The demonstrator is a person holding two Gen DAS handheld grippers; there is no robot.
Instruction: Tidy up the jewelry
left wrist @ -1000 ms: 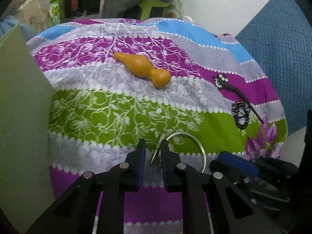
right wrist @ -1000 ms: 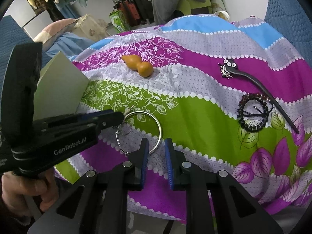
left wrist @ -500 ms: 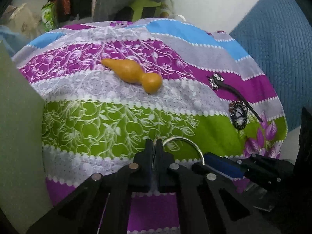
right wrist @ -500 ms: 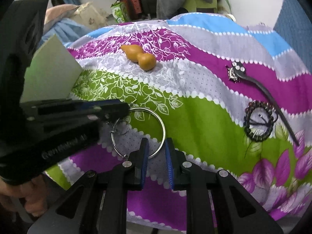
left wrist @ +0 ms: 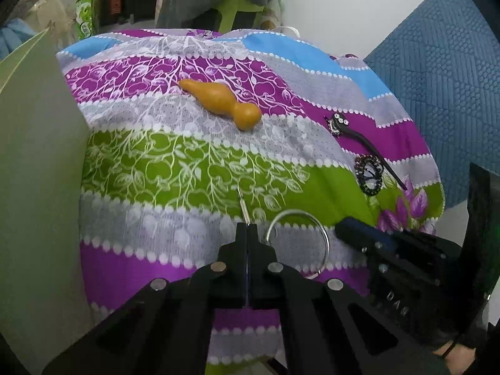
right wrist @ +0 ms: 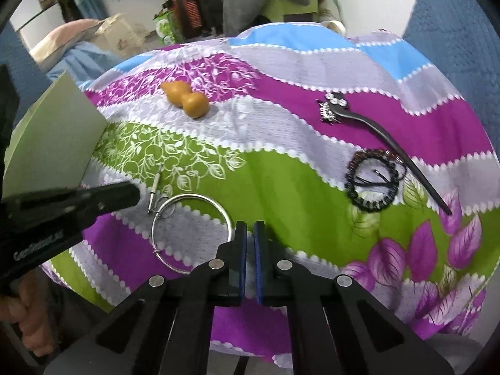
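**Both grippers closed at the silver ring**

The silver ring (right wrist: pixel 193 197) lies flat on a striped, flowered cloth (right wrist: pixel 281 168), near the edge closest to the person, across a grey and purple band.

Well to the left of the ring, a pale green card (right wrist: pixel 53 137) stands up at the cloth's edge. Below it, a hand (right wrist: pixel 28 322) holds the handle of the left gripper (left wrist: pixel 247 228). This gripper reaches in from the ring's left side. Its jaws are clenched on a thin metal pin (right wrist: pixel 155 184), which sticks out past the tips and slants away over the green band. A small wire loop (right wrist: pixel 167 209) sits against the ring's upper left rim, just at the pin's lower end; how the two join is too fine to make out.

Far beyond the ring, on the purple and grey stripes, an orange gourd-shaped charm (right wrist: pixel 187 100) lies on its side.

The right gripper (right wrist: pixel 249 226) sits at the ring's right rim, its left finger just beside the metal. Its jaws have just drawn together, leaving only a sliver between the blue pads, and I can see nothing caught in them.

Well to the right of the ring, a dark beaded bracelet (right wrist: pixel 372 181) rests on the green stripe. A black hair stick (right wrist: pixel 375 125) with a jewelled head lies just past it, and its thin end runs along the bracelet's right side.
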